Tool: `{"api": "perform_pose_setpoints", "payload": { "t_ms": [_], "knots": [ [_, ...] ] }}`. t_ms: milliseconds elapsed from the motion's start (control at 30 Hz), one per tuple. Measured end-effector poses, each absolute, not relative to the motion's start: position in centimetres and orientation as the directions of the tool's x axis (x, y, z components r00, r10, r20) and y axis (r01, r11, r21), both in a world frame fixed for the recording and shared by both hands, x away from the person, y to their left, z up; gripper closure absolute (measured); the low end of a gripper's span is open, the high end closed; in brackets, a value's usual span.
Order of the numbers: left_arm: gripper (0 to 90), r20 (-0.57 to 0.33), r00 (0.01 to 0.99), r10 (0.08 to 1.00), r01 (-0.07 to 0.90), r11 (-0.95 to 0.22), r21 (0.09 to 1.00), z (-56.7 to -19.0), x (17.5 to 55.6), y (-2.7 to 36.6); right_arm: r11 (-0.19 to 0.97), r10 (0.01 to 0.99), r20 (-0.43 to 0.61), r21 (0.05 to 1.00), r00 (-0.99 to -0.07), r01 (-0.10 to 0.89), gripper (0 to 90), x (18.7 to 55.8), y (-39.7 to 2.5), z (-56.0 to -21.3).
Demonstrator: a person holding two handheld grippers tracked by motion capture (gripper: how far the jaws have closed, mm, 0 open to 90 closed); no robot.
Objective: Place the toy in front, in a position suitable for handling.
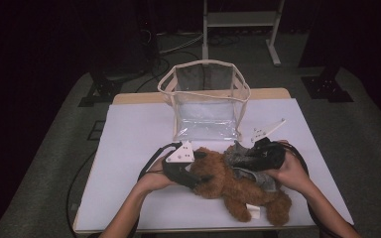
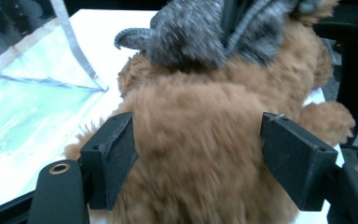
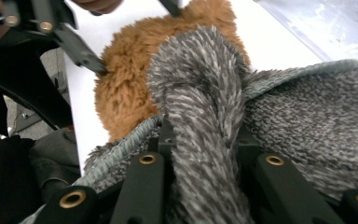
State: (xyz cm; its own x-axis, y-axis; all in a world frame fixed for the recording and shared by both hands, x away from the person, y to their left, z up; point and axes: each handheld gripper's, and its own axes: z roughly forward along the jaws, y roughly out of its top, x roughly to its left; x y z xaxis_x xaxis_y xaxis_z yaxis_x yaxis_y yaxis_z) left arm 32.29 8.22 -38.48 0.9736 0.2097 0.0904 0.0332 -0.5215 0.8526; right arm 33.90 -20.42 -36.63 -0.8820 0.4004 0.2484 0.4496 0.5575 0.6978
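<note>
- Your right gripper point(image 3: 205, 154) has its jaws clenched on a fold of the grey knit garment point(image 3: 307, 116), which is bunched over the brown teddy bear point(image 1: 228, 181); judging by that, the garment is only partly on or off, and the pulling is unfinished.
- Your left gripper point(image 2: 200, 158) stands with jaws released, one on either side of the bear's furry body, not visibly pressing it.
- The bear lies on the white worktop point(image 1: 129, 148), between your two grippers.
- Beyond the jaws, well apart from the bear, the clear plastic bag point(image 1: 206, 99) stands open and looks empty, so any packing is probably left to do.
- A white tag point(image 1: 253, 212) sits by the bear's leg; no writing on it can be read.
</note>
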Motion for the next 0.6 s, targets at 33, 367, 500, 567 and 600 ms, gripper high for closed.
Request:
{"api": "perform_pose_setpoints", "payload": {
  "t_ms": [33, 367, 500, 567, 600],
  "knots": [
    [26.9, 0.092, 0.975, 0.202, 0.031, -0.538, 0.843, -38.6, 32.3, 8.0, 0.556, 0.401, 0.242, 0.703, -0.884, 0.444, 71.6, 33.7, -20.5, -36.5],
    [27.5, 0.099, 0.977, 0.187, 0.026, -0.574, 0.818, -39.0, 31.9, 7.6, 0.419, 0.45, 0.277, 0.774, -0.849, 0.475, 71.4, 33.4, -26.2, -33.6],
    [27.5, 0.099, 0.978, 0.185, 0.027, -0.578, 0.815, -39.0, 31.8, 7.6, 0.399, 0.487, 0.255, 0.786, -0.835, 0.473, 71.3, 33.1, -28.4, -32.3],
    [27.9, 0.103, 0.978, 0.18, 0.021, -0.579, 0.815, -39.0, 31.6, 7.7, 0.403, 0.521, 0.228, 0.784, -0.823, 0.472, 71.1, 32.7, -29.6, -31.7],
    [28.0, 0.103, 0.978, 0.18, 0.021, -0.579, 0.815, -39.0, 31.6, 7.7, 0.403, 0.521, 0.228, 0.784, -0.823, 0.472, 71.1, 32.7, -29.6, -31.7]
  ]
}}
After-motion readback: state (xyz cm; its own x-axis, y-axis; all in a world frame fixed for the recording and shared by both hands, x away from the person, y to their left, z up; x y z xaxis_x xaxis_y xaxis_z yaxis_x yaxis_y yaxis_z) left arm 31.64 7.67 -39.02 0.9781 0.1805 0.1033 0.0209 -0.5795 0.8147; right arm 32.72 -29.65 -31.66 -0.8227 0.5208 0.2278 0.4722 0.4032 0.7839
